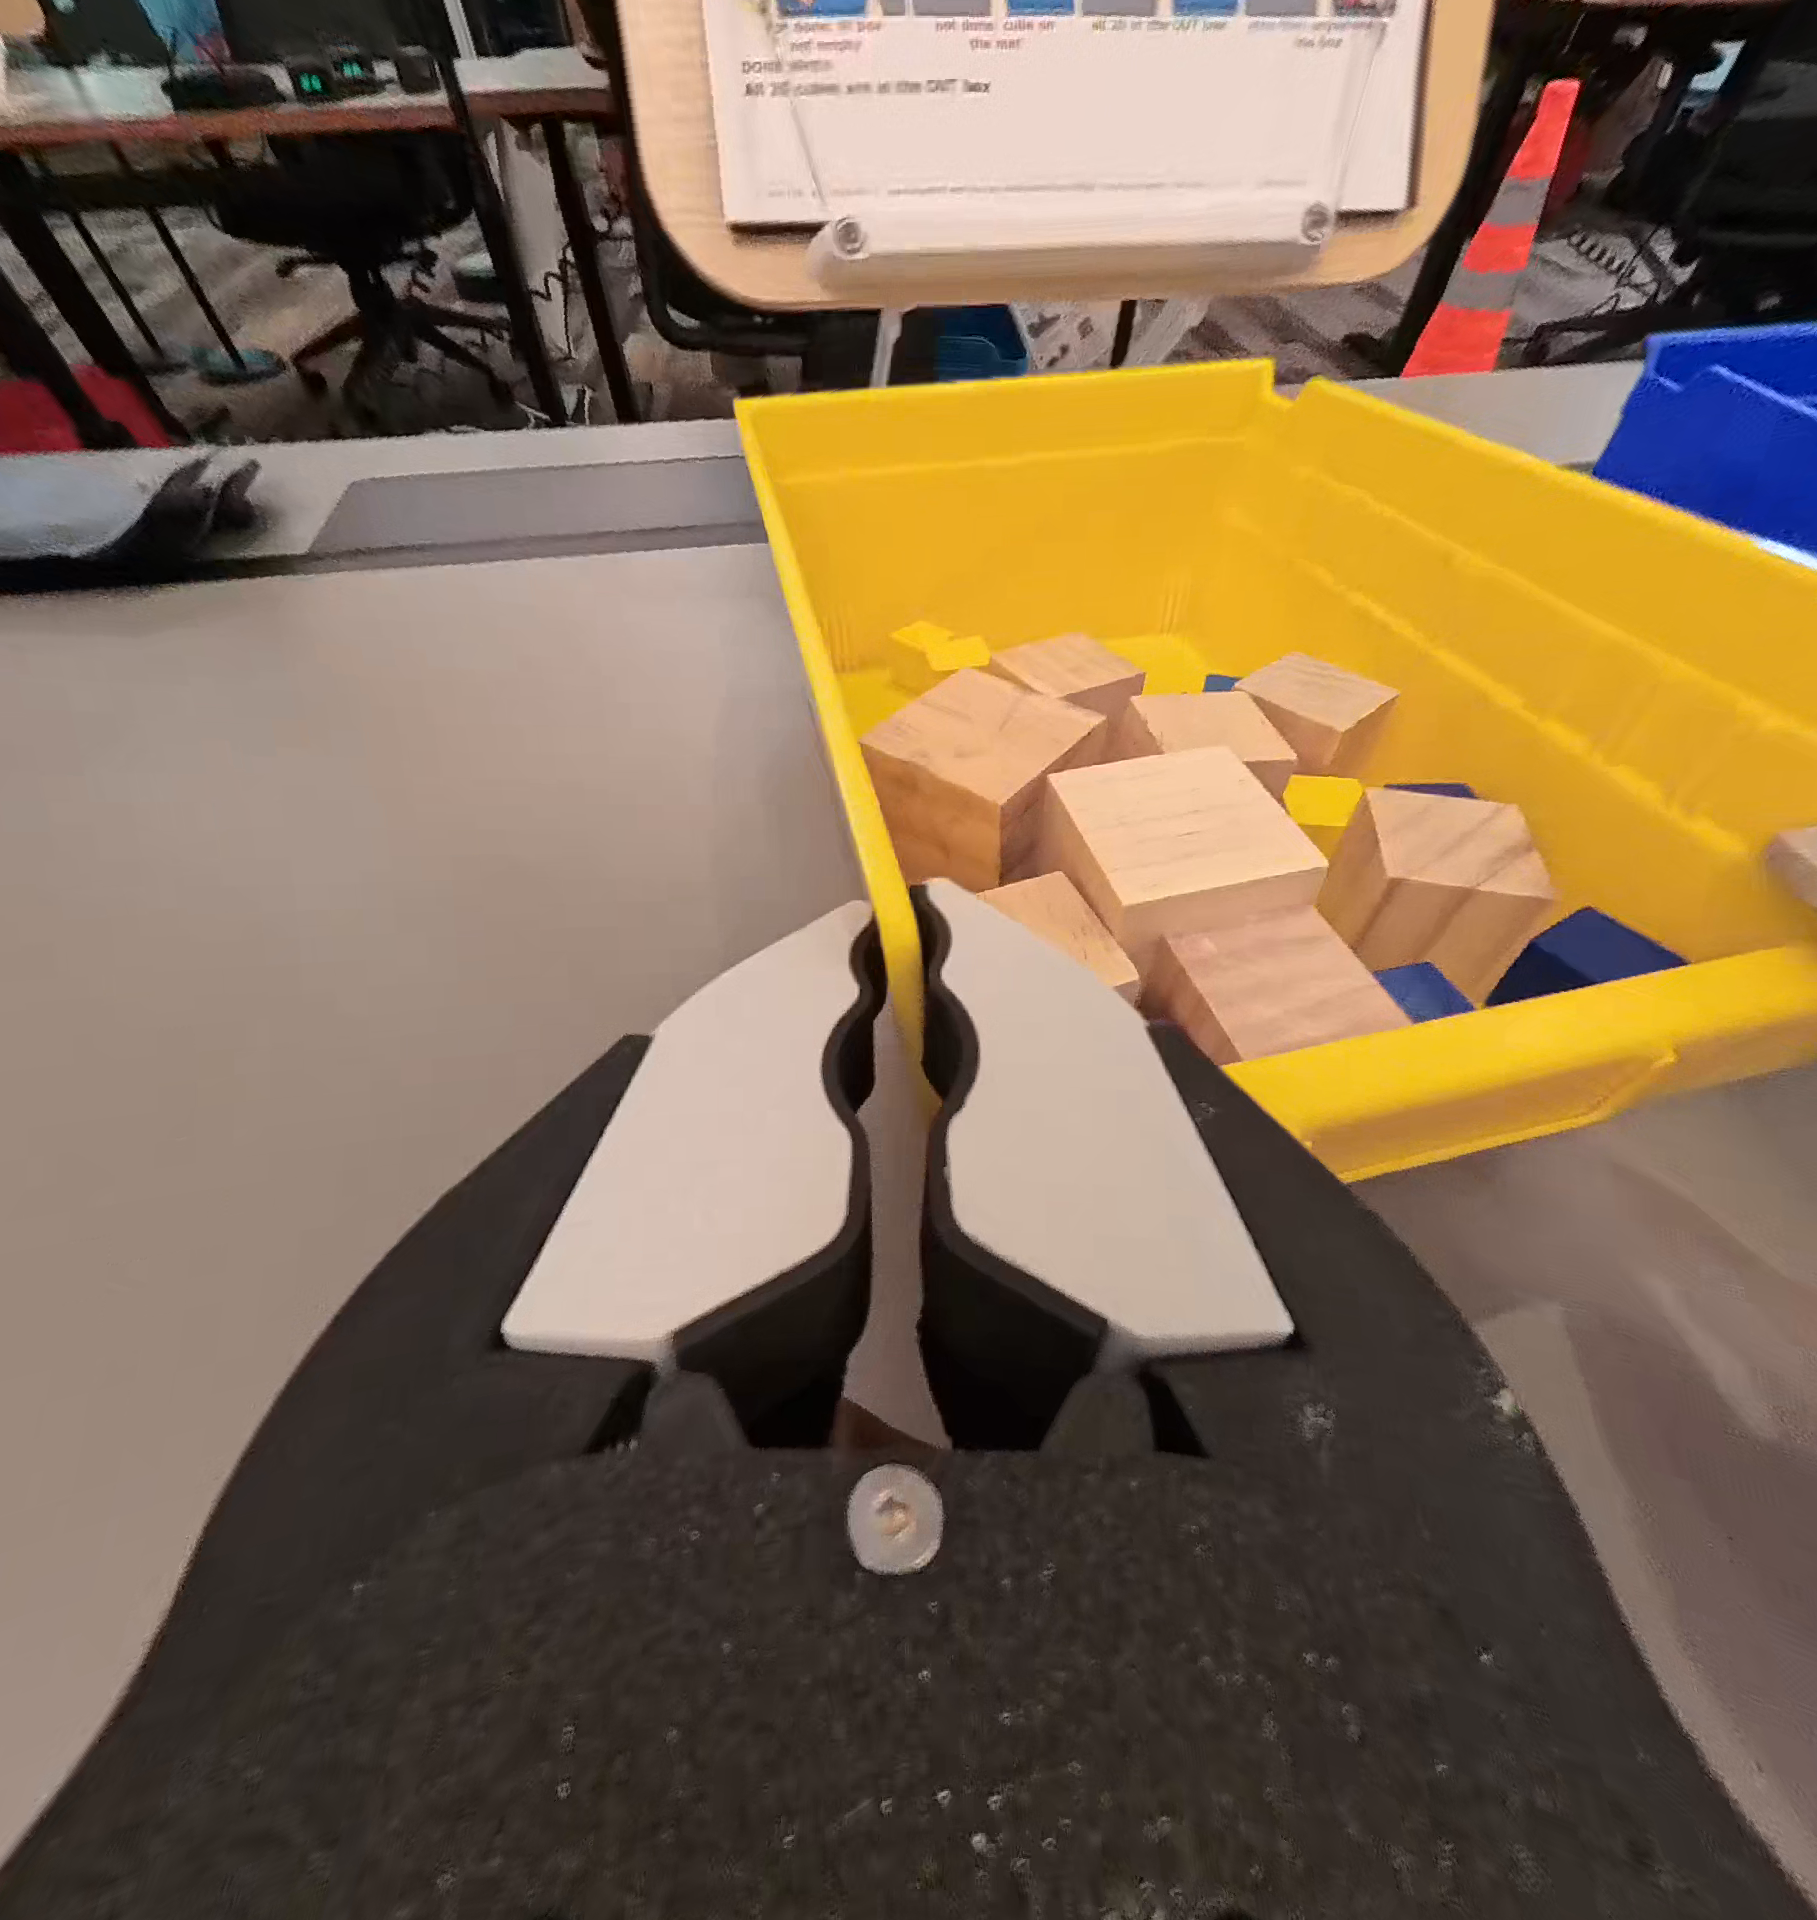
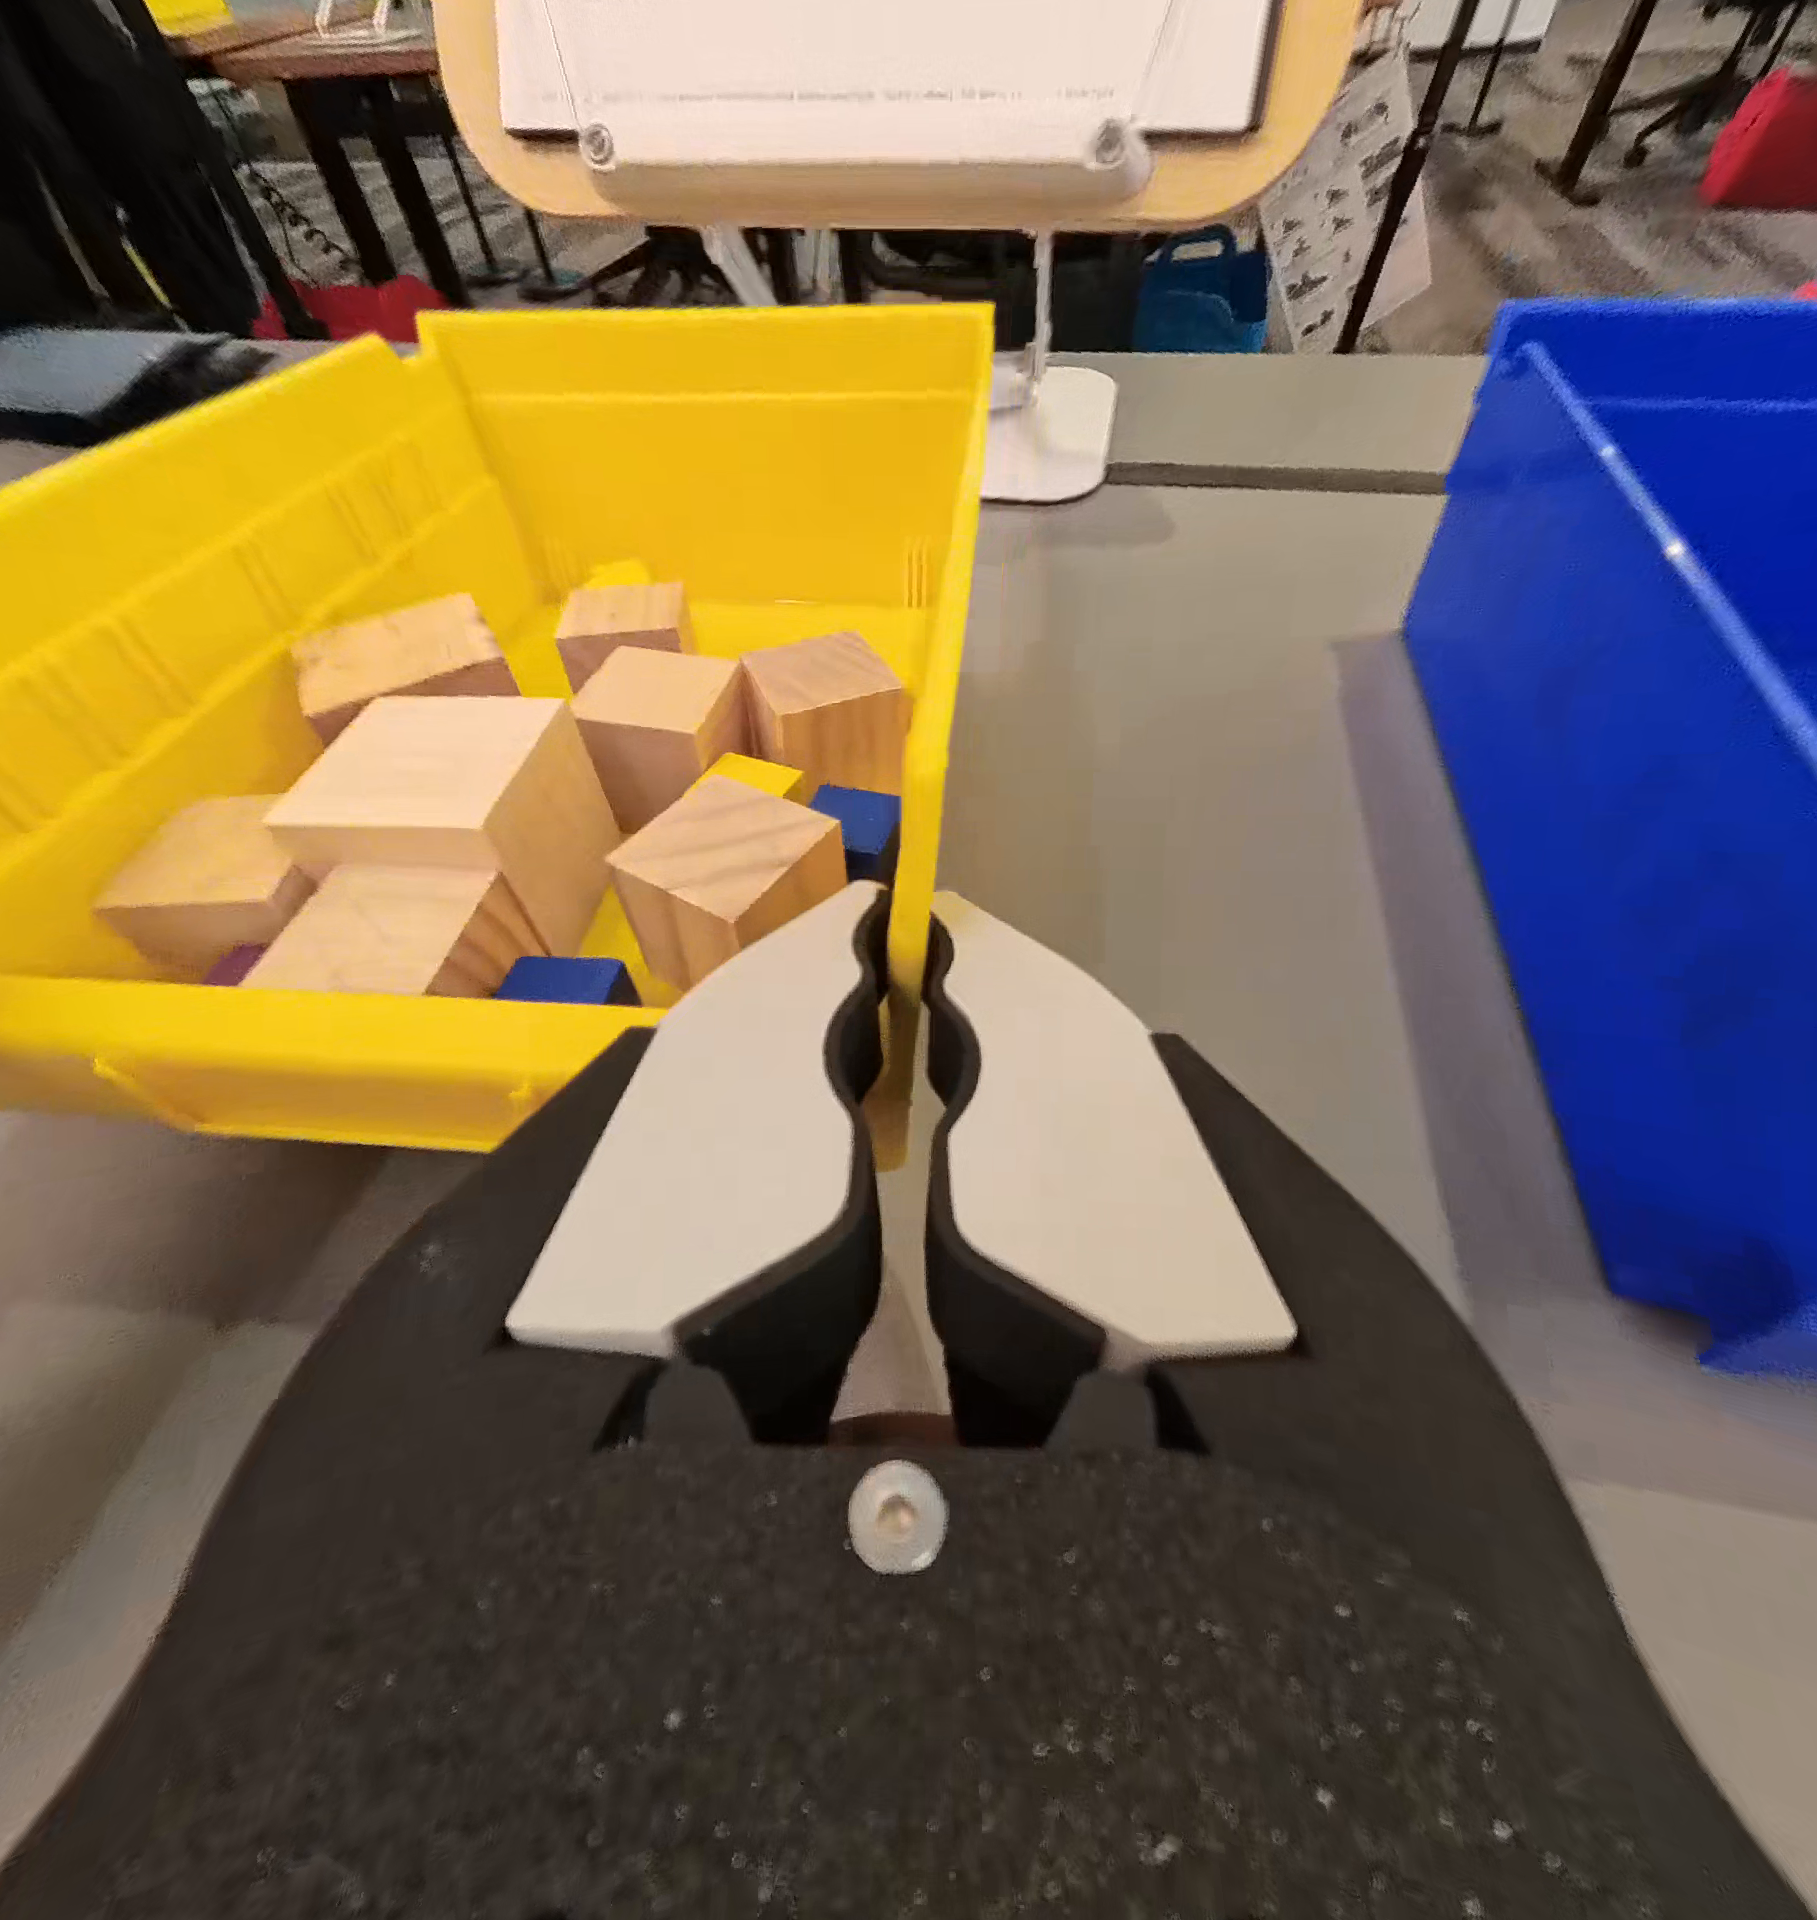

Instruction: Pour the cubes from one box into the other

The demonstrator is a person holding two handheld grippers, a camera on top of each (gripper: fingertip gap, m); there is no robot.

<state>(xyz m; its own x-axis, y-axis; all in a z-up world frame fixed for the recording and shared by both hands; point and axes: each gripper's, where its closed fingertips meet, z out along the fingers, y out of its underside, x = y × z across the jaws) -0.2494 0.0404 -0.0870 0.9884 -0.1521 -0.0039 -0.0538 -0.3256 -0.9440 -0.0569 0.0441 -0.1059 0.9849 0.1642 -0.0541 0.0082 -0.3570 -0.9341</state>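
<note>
A yellow box (image 1: 1506,623) stands on the grey table and holds several wooden cubes (image 1: 1184,831) with a few small blue and yellow ones. My left gripper (image 1: 899,920) is shut on the box's left side wall near its front corner. In the right wrist view the same yellow box (image 2: 706,468) shows with its cubes (image 2: 447,790), and my right gripper (image 2: 909,914) is shut on the box's right side wall near the front corner. A blue box (image 2: 1662,779) stands to the right; its inside is mostly hidden.
A stand with a white sheet on a wooden board (image 1: 1070,135) rises behind the boxes, its white foot (image 2: 1049,436) on the table. A dark cloth (image 1: 93,509) lies at the table's far left. An orange cone (image 1: 1496,239) and office chairs stand beyond the table.
</note>
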